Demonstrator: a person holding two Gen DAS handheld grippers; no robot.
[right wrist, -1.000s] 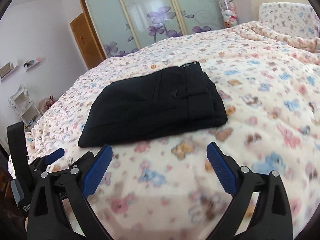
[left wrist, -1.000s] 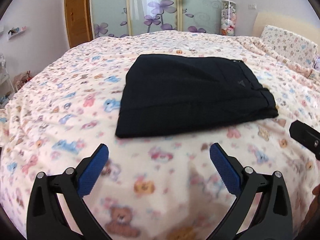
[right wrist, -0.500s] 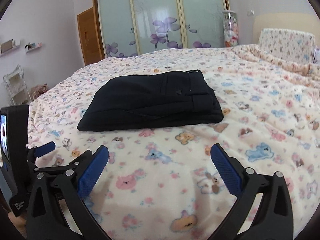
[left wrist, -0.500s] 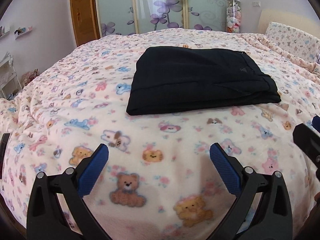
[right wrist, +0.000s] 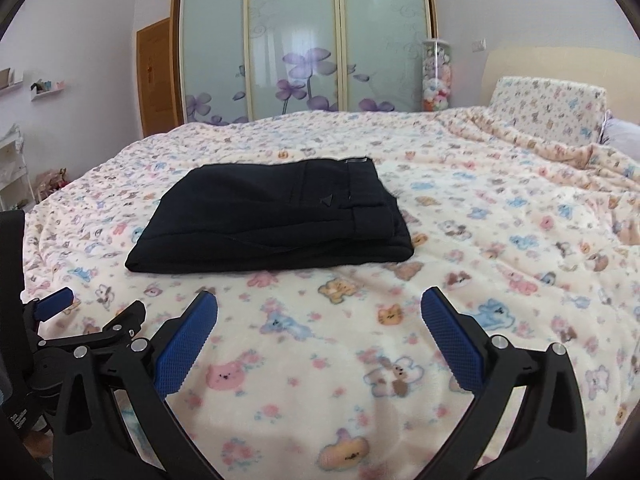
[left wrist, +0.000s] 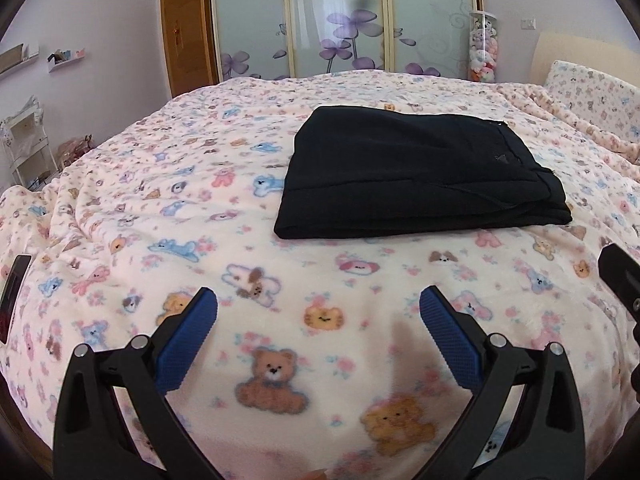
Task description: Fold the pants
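Black pants lie folded into a flat rectangle on the bed, waistband to the right; the right wrist view shows the same pants in the middle distance. My left gripper hangs open over the blanket, well short of the pants, nothing between its blue pads. My right gripper is open too, held back from the near edge of the pants. In the right wrist view the left gripper shows at the lower left edge. A black part of the right gripper shows at the right edge of the left wrist view.
The bed wears a cream blanket with bears and animals. A pillow and headboard are at the right. Sliding wardrobe doors with purple flowers stand behind the bed, beside a wooden door. A tall jar of plush toys stands by them.
Both grippers have drawn back from the pants toward the near edge of the bed, and both views have levelled. The pants have not moved. Both grippers stay open.
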